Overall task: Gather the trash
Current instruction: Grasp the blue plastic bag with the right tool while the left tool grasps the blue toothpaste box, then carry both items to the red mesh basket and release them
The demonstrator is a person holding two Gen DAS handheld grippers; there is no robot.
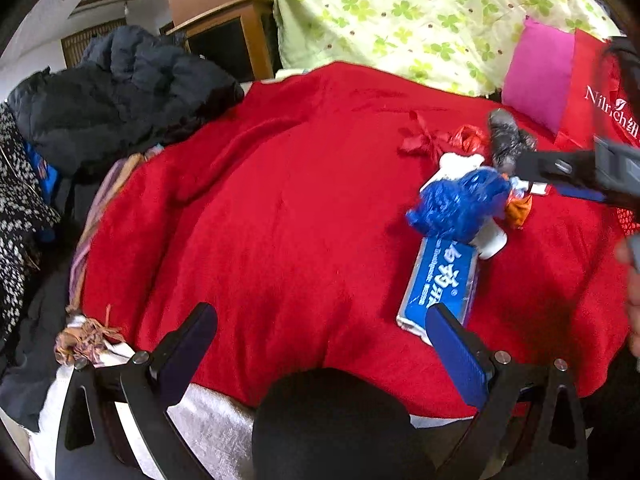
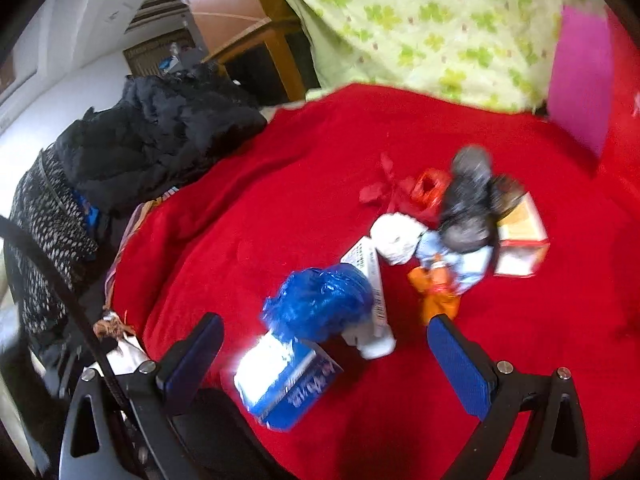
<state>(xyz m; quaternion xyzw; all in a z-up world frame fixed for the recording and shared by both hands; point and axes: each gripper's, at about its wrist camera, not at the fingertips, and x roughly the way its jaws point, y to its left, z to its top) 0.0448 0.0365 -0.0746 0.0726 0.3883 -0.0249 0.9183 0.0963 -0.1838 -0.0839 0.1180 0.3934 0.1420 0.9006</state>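
Trash lies in a heap on a red blanket (image 1: 280,208). A crumpled blue plastic bag (image 1: 456,208) (image 2: 320,304) rests on a blue toothpaste box (image 1: 440,284) (image 2: 284,380) and a white tube (image 2: 376,312). Behind are a white paper wad (image 2: 396,238), an orange wrapper (image 2: 436,296), a grey-black bag (image 2: 468,208), a red bag (image 2: 430,188) and a small carton (image 2: 520,240). My left gripper (image 1: 320,336) is open and empty, just left of the box. My right gripper (image 2: 324,348) is open around the blue bag and box; it also shows from the side in the left wrist view (image 1: 532,176).
A black padded jacket (image 1: 120,92) and a speckled garment (image 1: 20,216) lie at the blanket's left. A green clover-print quilt (image 1: 420,12) hangs behind. A pink cushion (image 1: 540,72) and a red bag with white lettering (image 1: 600,96) stand at the right.
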